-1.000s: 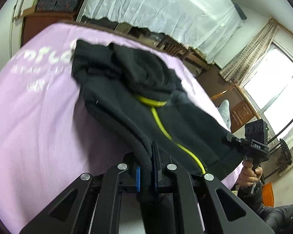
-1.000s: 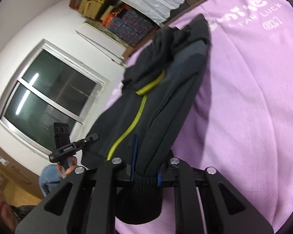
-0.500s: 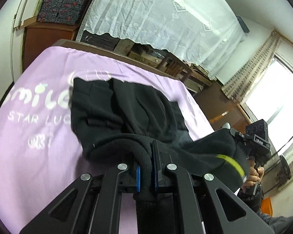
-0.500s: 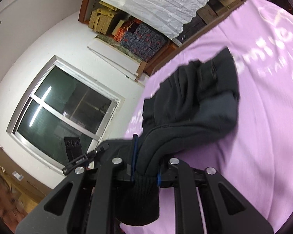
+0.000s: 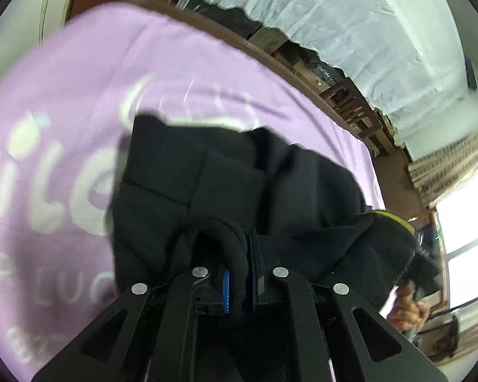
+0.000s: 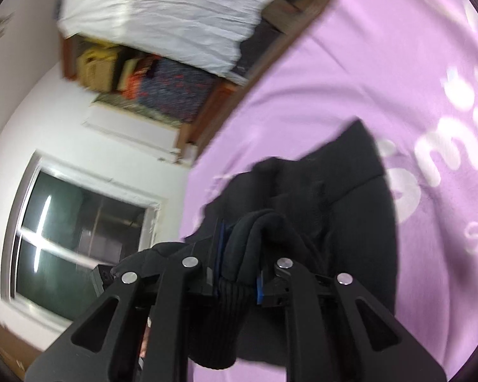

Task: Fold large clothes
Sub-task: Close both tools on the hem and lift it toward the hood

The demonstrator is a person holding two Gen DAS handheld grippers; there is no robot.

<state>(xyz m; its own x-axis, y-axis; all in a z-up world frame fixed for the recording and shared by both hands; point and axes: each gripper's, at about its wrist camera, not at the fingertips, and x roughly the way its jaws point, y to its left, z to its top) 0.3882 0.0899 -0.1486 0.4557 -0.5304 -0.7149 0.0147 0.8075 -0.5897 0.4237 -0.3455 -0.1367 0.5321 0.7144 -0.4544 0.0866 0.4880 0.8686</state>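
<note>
Both grippers held jacket over sheet.
L gripper (image 5: 240, 273) fingers clamped on black jacket (image 5: 207, 184) ribbed hem; R gripper (image 6: 239, 267) fingers pinched hem too; jacket bunched on purple sheet (image 5: 79, 73).

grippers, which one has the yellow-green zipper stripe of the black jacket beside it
The right gripper: in the left wrist view the black jacket's yellow-green stripe lies near the hand holding it.

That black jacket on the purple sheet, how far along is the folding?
Partly done, it seems. The black jacket already lies doubled on the purple sheet. In hand: the left gripper and right gripper each clamp its ribbed hem, carrying it over the rest. Left: laying that hem down, letting go, and probably more folds, since the bundle looks loose and uneven.
</note>
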